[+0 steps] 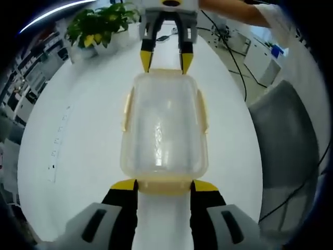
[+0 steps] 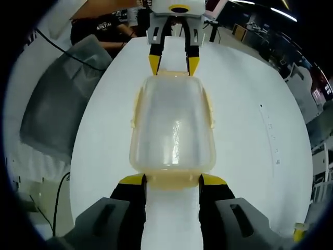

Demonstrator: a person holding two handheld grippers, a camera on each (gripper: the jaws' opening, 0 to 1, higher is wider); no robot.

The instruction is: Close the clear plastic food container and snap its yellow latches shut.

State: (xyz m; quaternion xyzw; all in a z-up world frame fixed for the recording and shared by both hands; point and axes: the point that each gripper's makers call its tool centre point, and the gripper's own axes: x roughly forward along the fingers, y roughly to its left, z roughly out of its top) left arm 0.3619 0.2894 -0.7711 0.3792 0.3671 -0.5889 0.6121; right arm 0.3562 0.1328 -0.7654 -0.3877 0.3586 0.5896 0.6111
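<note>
While the left gripper (image 1: 164, 185) stands spread at one short end of the clear container (image 1: 164, 127), its yellow tips beside the end latch (image 1: 164, 185), the right gripper (image 1: 166, 61) is spread at 12 o'clock, at the far end (lid on top). The container lies on a white table (image 1: 78, 146); a potted plant (image 1: 99, 26) sits at 11 o'clock.
</note>
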